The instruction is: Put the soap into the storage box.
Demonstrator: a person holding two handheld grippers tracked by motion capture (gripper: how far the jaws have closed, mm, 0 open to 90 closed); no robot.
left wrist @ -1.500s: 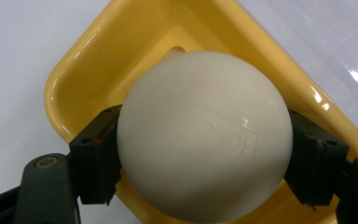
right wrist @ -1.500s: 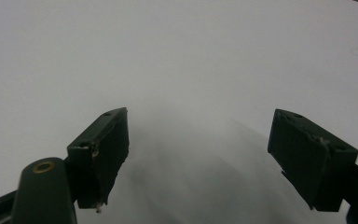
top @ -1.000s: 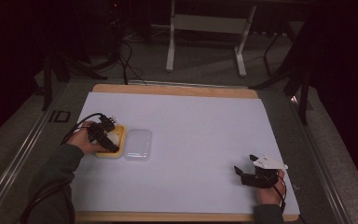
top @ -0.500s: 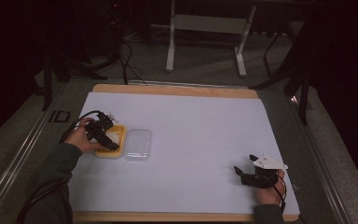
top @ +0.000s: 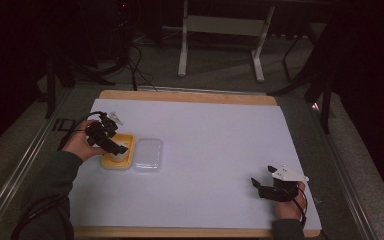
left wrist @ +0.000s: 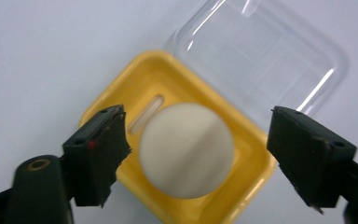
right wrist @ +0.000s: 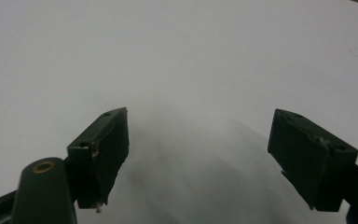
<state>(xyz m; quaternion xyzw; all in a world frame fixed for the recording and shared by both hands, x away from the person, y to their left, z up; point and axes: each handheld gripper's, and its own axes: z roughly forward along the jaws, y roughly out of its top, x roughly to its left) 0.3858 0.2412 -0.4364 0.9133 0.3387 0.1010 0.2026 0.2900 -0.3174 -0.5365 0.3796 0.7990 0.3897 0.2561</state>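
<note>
Left gripper view, item one: where does the white ball (left wrist: 186,149) lie from your left tongs (left wrist: 196,112)?
— Straight ahead of them, centred between the jaws, seated in the yellow tray (left wrist: 168,65). The clear lid (left wrist: 261,56) lies just beyond. My jaws have just been closing, yet both pads stand clear of the ball: released, nothing grasped.
— And the right tongs (right wrist: 198,112)?
— Released too, over the bare white sheet (right wrist: 168,46), well apart from the tray. My left tongs are nearer; in my judgement the grasp falls to them.
</note>
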